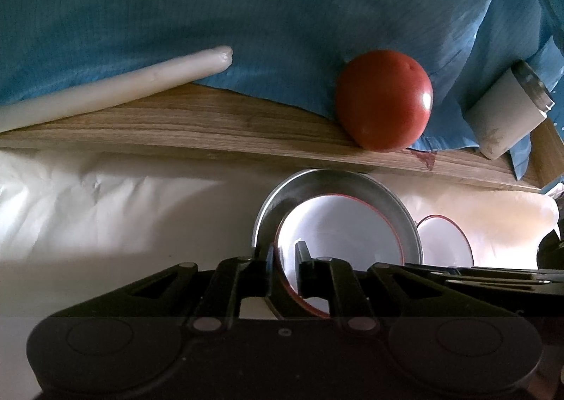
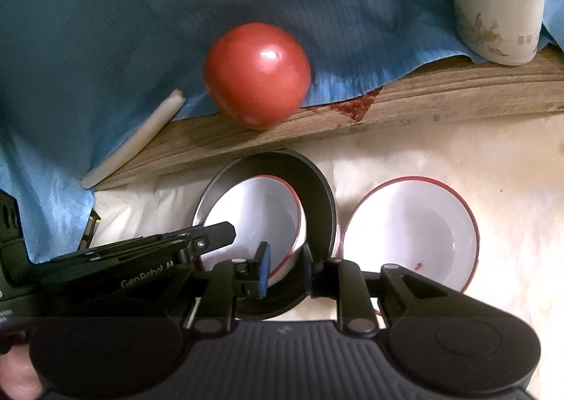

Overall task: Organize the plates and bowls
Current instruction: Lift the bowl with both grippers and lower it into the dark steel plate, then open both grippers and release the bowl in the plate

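Note:
A white bowl with a red rim (image 1: 338,227) sits inside a metal bowl (image 1: 405,220) on the white cloth. My left gripper (image 1: 285,259) is shut on the near-left rim of the white bowl. In the right wrist view the same white bowl (image 2: 253,213) lies in the dark metal bowl (image 2: 317,195). My right gripper (image 2: 285,269) straddles the near rims of both bowls, jaws close on them. A second white red-rimmed bowl (image 2: 412,227) stands to the right; it also shows in the left wrist view (image 1: 444,241). The left gripper's body (image 2: 141,255) reaches in from the left.
A wooden board (image 1: 211,125) lies behind the bowls, with a tomato (image 1: 384,100), a white stick (image 1: 116,86) and a white cup (image 1: 507,111) on it. A blue cloth (image 1: 246,12) covers the back. White cloth (image 1: 105,206) spreads to the left.

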Available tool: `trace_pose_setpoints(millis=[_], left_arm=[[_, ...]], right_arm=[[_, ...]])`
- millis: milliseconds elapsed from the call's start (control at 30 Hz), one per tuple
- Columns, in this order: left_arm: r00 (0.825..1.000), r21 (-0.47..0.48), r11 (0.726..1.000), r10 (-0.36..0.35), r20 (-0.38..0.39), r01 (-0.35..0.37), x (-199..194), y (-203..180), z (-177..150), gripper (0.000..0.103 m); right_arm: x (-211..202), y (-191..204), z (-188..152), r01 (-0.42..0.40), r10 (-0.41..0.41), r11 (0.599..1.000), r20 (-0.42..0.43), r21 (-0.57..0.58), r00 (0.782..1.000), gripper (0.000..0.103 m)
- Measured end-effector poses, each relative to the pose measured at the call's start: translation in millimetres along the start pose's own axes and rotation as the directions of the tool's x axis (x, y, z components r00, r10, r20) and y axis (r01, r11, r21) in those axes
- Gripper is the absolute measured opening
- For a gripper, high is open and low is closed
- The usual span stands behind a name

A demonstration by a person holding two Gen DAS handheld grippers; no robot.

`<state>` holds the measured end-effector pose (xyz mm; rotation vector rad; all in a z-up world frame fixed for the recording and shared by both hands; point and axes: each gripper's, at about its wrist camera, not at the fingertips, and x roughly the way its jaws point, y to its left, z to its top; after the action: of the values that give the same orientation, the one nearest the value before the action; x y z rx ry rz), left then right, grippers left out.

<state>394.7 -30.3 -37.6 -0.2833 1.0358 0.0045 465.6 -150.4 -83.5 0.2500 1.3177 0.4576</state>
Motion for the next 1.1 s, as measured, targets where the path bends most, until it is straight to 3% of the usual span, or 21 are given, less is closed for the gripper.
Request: trace_pose_setpoints(millis=[500, 567, 800, 867, 1100], left_arm=[[0.999, -0.033, 0.999, -0.011, 0.049, 0.012, -16.4, 5.8, 0.1, 0.022], [0.998, -0.038, 0.999, -0.015, 0.059, 0.018, -20.6, 3.4, 0.5, 0.028], [0.993, -0.077, 0.996, -0.031, 0.116, 0.04, -39.0, -1.1, 1.3, 0.051], [0.99, -0.088, 0.995, -0.039, 0.134, 0.051, -45.1, -2.8, 0.4, 0.065], [0.98, -0.1, 0.985, -0.121, 0.157, 0.138, -59.4, -20.5, -4.3, 0.092]], right_arm=[[-26.5, -0.1, -4.7, -0.007, 0.01, 1.0, 0.099, -0.024, 0.995, 0.054], [-35.5, -1.1, -8.1, 0.004, 0.0, 0.999, 0.129, -0.032, 0.992, 0.055], [-66.8, -13.1, -19.1, 0.055, -0.048, 0.998, 0.237, -0.023, 0.97, 0.076], [-74.4, -18.4, -22.2, 0.067, -0.062, 0.998, 0.262, -0.013, 0.963, 0.083], [-99.2, -41.5, -36.4, 0.115, -0.121, 0.993, 0.344, 0.039, 0.931, 0.094]])
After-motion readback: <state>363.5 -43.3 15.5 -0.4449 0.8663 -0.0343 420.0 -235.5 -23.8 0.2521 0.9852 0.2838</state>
